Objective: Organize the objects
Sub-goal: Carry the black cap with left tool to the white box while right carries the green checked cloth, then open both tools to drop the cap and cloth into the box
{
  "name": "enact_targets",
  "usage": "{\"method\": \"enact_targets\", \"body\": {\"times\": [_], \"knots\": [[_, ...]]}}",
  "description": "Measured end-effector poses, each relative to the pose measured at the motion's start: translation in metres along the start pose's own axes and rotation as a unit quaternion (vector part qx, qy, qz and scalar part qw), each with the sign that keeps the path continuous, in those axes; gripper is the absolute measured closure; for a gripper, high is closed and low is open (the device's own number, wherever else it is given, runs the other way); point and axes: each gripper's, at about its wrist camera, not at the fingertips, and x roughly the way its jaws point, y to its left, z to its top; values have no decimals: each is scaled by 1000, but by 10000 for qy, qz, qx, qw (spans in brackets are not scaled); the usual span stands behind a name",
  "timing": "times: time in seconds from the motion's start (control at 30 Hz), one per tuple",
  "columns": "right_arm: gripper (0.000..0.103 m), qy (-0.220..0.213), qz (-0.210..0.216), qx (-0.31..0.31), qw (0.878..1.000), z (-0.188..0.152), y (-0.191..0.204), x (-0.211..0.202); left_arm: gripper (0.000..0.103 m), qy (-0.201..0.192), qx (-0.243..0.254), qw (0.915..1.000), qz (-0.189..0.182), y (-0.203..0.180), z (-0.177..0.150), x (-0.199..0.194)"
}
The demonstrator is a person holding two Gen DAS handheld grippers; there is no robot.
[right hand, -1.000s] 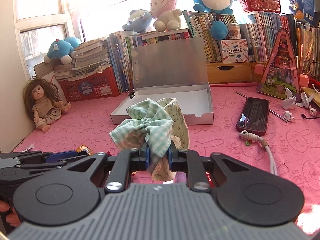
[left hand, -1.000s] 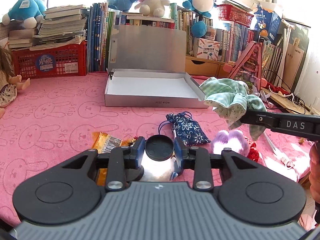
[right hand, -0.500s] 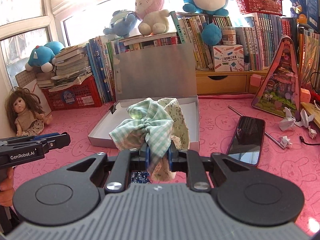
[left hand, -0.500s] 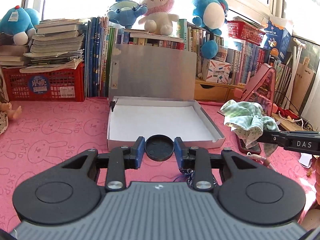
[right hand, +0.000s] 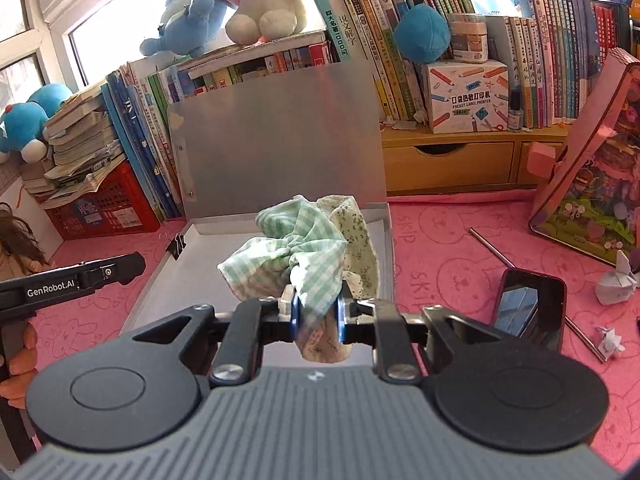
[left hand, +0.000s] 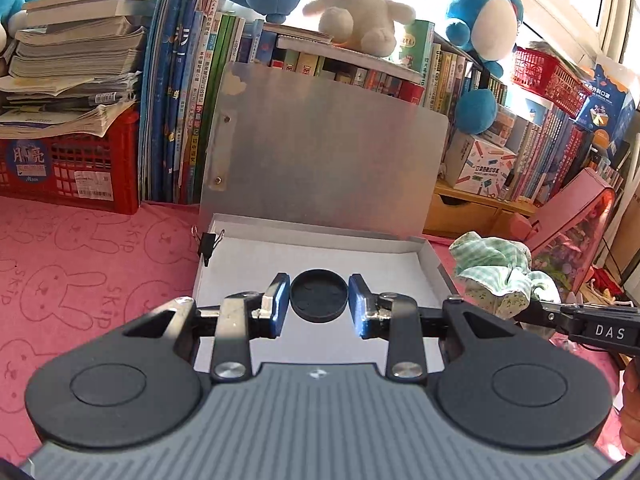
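Observation:
A shallow silver box (left hand: 224, 236) (right hand: 160, 280) lies open on the pink mat, its lid standing upright behind it and its white floor bare. My left gripper (left hand: 319, 297) hangs over the box's near part, shut on a round black cap (left hand: 318, 295) by its edges. My right gripper (right hand: 316, 312) is shut on a bunched green-checked cloth (right hand: 296, 252) (left hand: 496, 268), held over the box's right side. In the left wrist view the cloth shows past the box's right wall.
A black binder clip (left hand: 208, 242) grips the box's left rim. A phone (right hand: 528, 306), a metal rod (right hand: 492, 248) and folded paper bits (right hand: 614, 282) lie on the mat to the right. Books, a red crate (left hand: 68, 168), plush toys and a pink triangular case (right hand: 592, 184) line the back.
Both grippers have travelled forward from the near mat to above the open box, each keeping its load. The blue pouch and snack packet near the left gripper have dropped out of view.

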Motion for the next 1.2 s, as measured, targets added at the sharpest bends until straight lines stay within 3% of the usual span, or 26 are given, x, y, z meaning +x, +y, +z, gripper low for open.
{"method": "enact_targets", "body": {"times": [0.27,0.43,0.73,0.97,1.07,1.13,1.2], "knots": [[82,385,-267,203,9987,12,-3,77,66,287,-65,9979,572,8,6,81],[82,553,-232,573,9966,10,-12,107,66,411,20,9968,685,7,1,113],[82,794,-260,454,9955,-1,-10,131,66,763,192,9930,884,8,-12,146],[81,931,-284,442,9943,-7,-13,139,66,820,255,9914,992,13,-17,153],[66,904,-269,439,9946,-8,-12,138,65,834,311,9904,1055,12,-17,153],[47,855,-271,467,9949,-8,-12,134,55,837,260,9902,1091,12,-18,150],[40,780,-233,477,9955,-7,-12,129,38,757,232,9913,1055,12,-18,145]]}}
